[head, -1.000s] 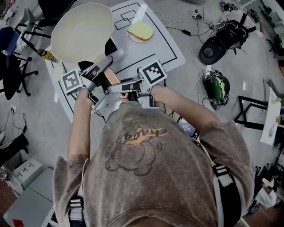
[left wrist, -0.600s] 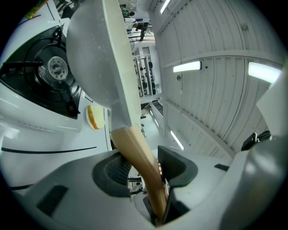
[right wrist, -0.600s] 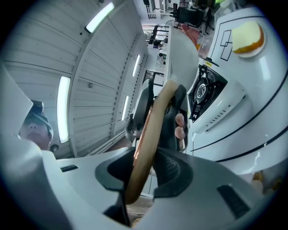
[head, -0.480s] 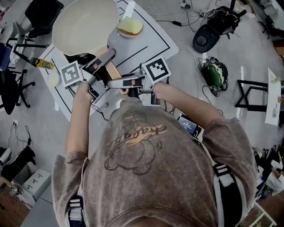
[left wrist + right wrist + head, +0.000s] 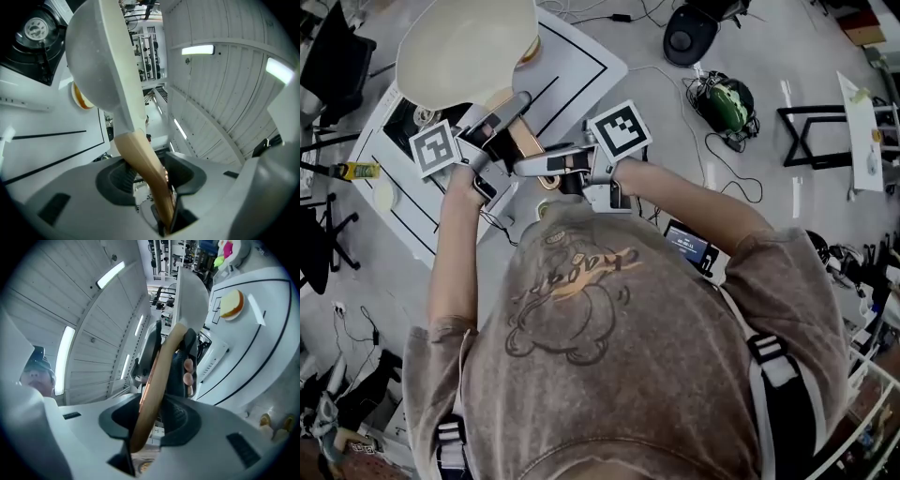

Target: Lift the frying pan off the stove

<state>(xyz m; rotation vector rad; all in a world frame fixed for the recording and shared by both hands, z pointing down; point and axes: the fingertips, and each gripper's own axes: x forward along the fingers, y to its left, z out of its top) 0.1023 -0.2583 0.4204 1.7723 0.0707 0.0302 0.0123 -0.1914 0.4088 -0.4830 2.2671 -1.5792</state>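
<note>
The frying pan [image 5: 467, 52], cream inside with a wooden handle [image 5: 520, 141], hangs in the air over the white mat [image 5: 572, 66]. My left gripper [image 5: 502, 117] is shut on the handle close to the pan. My right gripper [image 5: 546, 169] is shut on the handle's end, just behind the left one. In the left gripper view the handle [image 5: 143, 164] runs between the pads up to the pan [image 5: 101, 61], and the black stove [image 5: 35, 30] lies beyond it. The right gripper view shows the handle [image 5: 157, 380] clamped edge-on, with the pan [image 5: 190, 296] ahead.
A slice of bread on a plate [image 5: 230, 303] sits on the mat, mostly hidden by the pan in the head view. A yellow bottle [image 5: 352, 171] and a small disc [image 5: 384, 195] lie at the mat's left. Helmets and bags [image 5: 727, 101] and cables litter the floor to the right.
Both grippers have swung the pan leftward together, away from the bread plate. The pan's rim now covers most of that plate in the head view. Both grips on the handle look unchanged.
</note>
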